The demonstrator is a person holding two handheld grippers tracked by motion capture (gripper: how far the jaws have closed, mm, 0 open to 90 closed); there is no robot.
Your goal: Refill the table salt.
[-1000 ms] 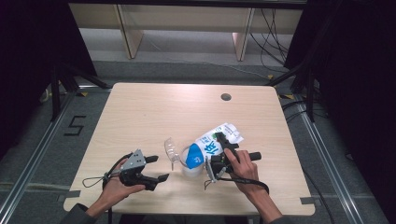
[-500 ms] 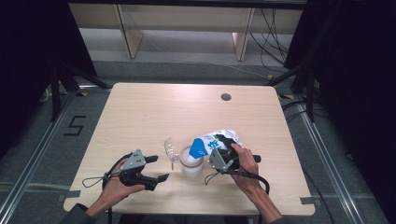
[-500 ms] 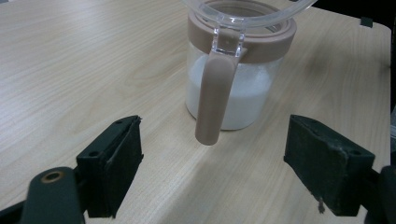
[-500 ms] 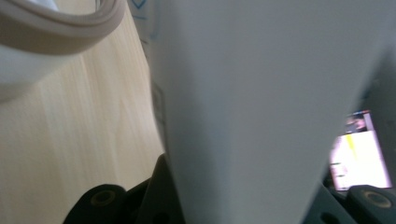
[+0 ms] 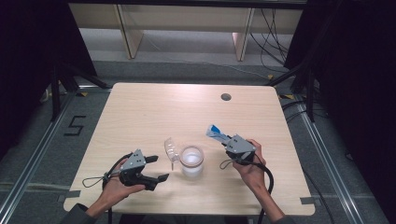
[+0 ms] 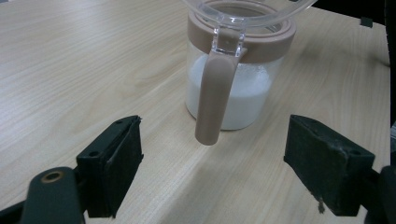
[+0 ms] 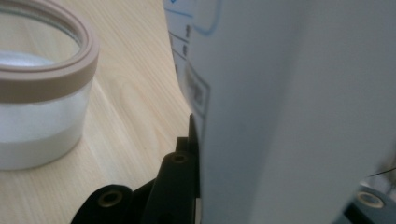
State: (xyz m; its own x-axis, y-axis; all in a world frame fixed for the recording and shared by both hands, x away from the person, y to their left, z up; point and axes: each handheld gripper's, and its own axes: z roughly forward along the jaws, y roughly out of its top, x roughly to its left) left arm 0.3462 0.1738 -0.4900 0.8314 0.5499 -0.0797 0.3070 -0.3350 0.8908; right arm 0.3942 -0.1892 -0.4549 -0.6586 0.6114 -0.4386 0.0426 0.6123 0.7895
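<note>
Since a second ago my right gripper (image 5: 223, 140) has swung the pouch (image 5: 215, 132) off the jar (image 5: 192, 161) toward the table's (image 5: 140, 112) right edge, jaws tightening on it. Left gripper (image 5: 156, 168) gapes (handle (image 6: 212, 93) straight ahead, nearer).

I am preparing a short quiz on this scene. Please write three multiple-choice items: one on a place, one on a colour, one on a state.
1. Where is the jar standing?
A. between the two grippers
B. at the table's far edge
C. on the floor

2. What colour is the jar's rim band?
A. green
B. pinkish brown
C. black

3. How is the right gripper?
A. open and empty
B. shut on the pouch
C. shut on the jar's lid

Answers:
1 A, the jar stands between the left gripper and the right one.
2 B, the left gripper view shows that colour.
3 B, the pouch is clamped in the jaws.
</note>
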